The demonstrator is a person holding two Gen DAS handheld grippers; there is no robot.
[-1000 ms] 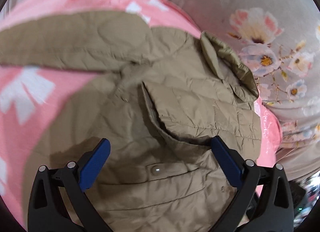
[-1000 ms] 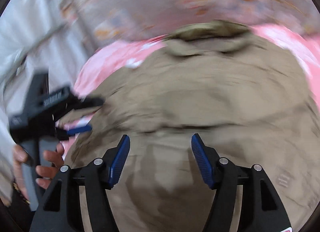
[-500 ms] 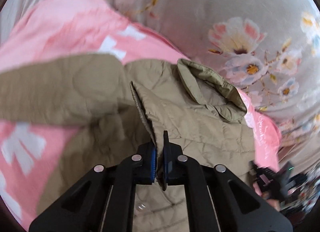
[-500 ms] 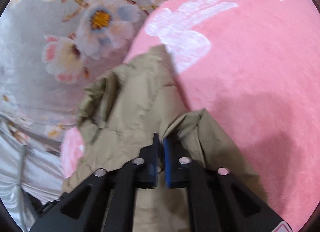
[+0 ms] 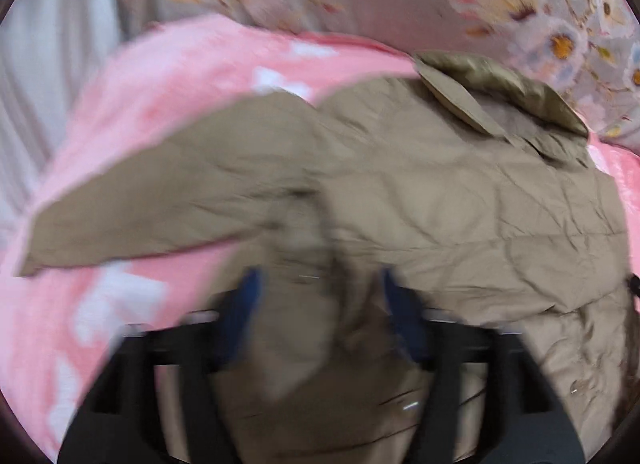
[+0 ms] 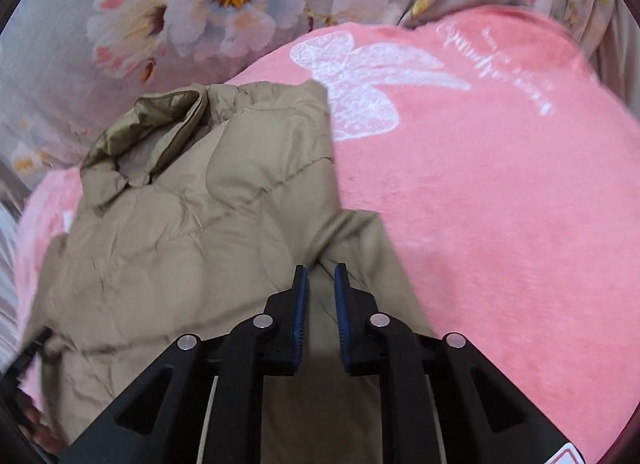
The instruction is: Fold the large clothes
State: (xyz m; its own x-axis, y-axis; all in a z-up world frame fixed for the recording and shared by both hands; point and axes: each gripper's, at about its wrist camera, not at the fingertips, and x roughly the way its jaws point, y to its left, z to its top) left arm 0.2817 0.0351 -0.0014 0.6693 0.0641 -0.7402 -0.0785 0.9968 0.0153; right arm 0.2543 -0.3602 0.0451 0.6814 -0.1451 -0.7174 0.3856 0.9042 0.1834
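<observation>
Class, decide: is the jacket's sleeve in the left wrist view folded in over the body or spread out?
Spread out. The sleeve reaches sideways from the jacket across the pink blanket, not folded over.

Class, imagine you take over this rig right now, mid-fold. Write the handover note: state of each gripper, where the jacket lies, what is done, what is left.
Left gripper: jaws open, blurred, over the front of the tan jacket, holding nothing.
Right gripper: jaws narrowly apart over a fold of the jacket; nothing visibly gripped.
Jacket: front up on the pink blanket, collar towards the floral sheet.
Done: front panels lie across the body.
Left: one sleeve is spread out sideways on the blanket; probably fold it in, then fold the body in half.
</observation>
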